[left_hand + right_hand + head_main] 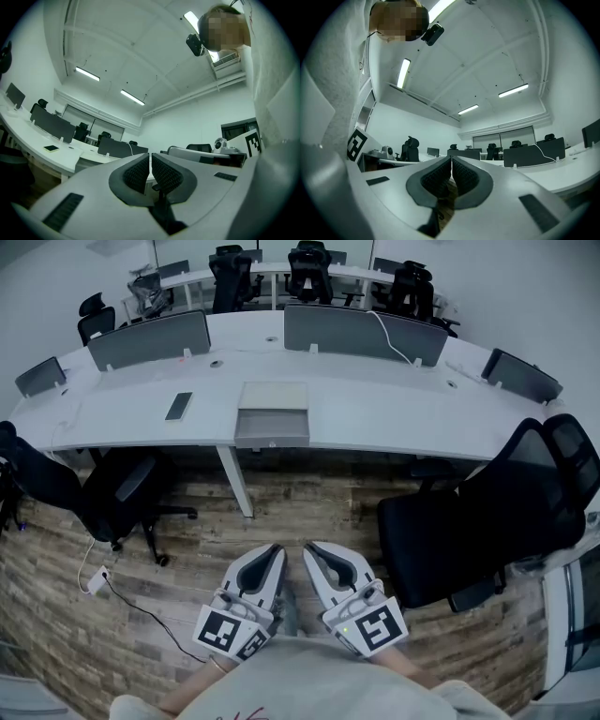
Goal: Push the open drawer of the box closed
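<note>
Both left gripper [276,551] and right gripper [310,549] show jaws pressed together, far from the box [272,399].

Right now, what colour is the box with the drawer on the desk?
The box is pale grey, its drawer front a darker grey; the head view shows it best.

A long curved white desk [394,413] sweeps over the wood-plank floor [309,512], a dark flat phone [178,406] lying on its left stretch, grey divider panels [150,338] lining the back, and 2 seats nearby: a black wheeled chair [103,493] left, a black mesh-backed chair [487,512] right.
</note>
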`<action>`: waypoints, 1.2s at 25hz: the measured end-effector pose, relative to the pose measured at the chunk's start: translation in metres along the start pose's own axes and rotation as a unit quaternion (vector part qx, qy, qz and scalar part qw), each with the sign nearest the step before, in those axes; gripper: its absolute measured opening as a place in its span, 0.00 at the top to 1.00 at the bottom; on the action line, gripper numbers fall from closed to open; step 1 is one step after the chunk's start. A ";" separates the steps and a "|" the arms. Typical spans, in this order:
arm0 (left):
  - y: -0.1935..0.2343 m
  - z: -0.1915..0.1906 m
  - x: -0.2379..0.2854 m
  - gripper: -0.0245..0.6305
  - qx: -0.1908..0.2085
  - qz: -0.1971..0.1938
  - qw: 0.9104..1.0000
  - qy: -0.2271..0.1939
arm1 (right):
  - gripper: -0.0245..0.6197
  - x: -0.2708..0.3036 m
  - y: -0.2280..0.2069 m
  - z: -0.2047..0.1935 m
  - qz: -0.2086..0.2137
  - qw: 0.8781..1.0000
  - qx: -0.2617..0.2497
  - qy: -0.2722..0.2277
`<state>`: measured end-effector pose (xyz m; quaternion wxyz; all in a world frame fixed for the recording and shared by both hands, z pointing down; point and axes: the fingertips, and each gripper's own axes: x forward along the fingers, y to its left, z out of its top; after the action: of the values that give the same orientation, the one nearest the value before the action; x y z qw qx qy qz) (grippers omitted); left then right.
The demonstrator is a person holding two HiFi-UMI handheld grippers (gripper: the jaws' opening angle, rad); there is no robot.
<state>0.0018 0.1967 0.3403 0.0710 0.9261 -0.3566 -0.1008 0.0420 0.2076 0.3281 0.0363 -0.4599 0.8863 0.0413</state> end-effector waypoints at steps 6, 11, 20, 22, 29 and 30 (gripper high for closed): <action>0.015 -0.002 0.019 0.92 0.000 -0.004 1.000 0.002 | 0.93 0.018 -0.015 -0.004 0.000 1.000 -0.005 0.002; 0.036 -0.003 0.040 0.92 -0.007 -0.003 1.000 0.001 | 0.93 0.041 -0.033 -0.008 0.000 1.000 -0.002 0.005; 0.088 0.001 0.091 0.92 -0.010 -0.011 1.000 0.002 | 0.93 0.097 -0.072 -0.021 0.000 1.000 -0.021 0.014; 0.100 0.004 0.104 0.92 -0.007 -0.016 1.000 0.005 | 0.93 0.112 -0.082 -0.019 -0.002 1.000 -0.025 0.010; 0.149 0.020 0.153 0.92 0.002 -0.036 0.999 0.002 | 0.93 0.169 -0.120 -0.020 -0.024 1.000 -0.010 0.013; 0.156 0.022 0.159 0.92 0.004 -0.038 0.999 0.000 | 0.93 0.178 -0.125 -0.019 -0.027 0.999 -0.011 0.013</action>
<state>0.0108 -0.0270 0.3287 0.0639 0.9391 -0.3219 -0.1018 0.0420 -0.0108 0.3243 0.0207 -0.4850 0.8732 0.0435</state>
